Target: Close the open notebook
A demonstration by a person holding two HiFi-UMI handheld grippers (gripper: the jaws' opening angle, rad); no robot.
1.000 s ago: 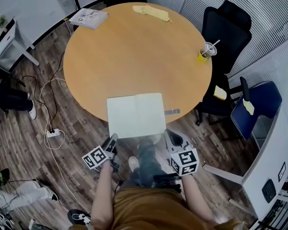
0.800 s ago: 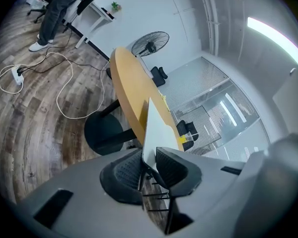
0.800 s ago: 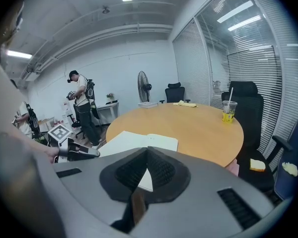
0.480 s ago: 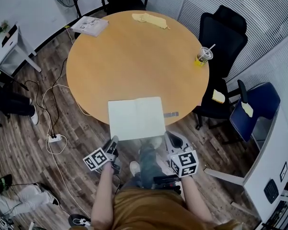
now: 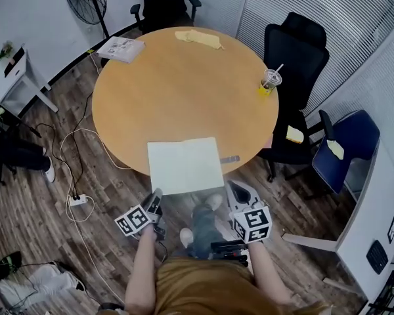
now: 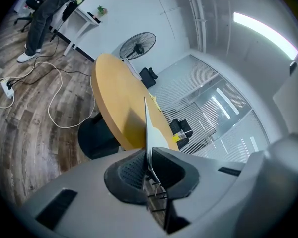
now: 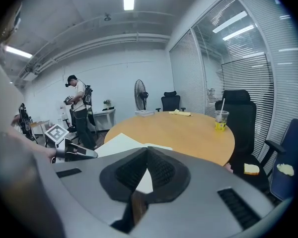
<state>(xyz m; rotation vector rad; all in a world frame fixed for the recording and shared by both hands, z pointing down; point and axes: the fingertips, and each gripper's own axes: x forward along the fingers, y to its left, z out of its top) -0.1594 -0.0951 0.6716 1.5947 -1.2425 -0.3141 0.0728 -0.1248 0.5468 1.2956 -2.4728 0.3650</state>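
Observation:
The open notebook (image 5: 185, 165) lies flat, white pages up, at the near edge of the round wooden table (image 5: 184, 90), and its near side overhangs the rim. My left gripper (image 5: 156, 197) is at its near left corner, rolled on its side. Its jaws have just been closing. In the left gripper view the page (image 6: 147, 128) runs edge-on between the pads of the left gripper (image 6: 149, 156). My right gripper (image 5: 232, 188) is by the near right corner with its tips together. In the right gripper view the notebook (image 7: 121, 144) lies just beyond the right gripper (image 7: 147, 151).
On the table are a cup with a straw (image 5: 269, 81), a yellow cloth (image 5: 198, 38), a booklet (image 5: 120, 48) and a small grey object (image 5: 230, 158). A black chair (image 5: 295, 51) and a blue chair (image 5: 345, 146) stand to the right. Cables and a power strip (image 5: 75, 199) lie left.
The table and notebook have slid slightly up and away in the head view. Both grippers keep their places at the notebook's near corners. The notebook still lies open.

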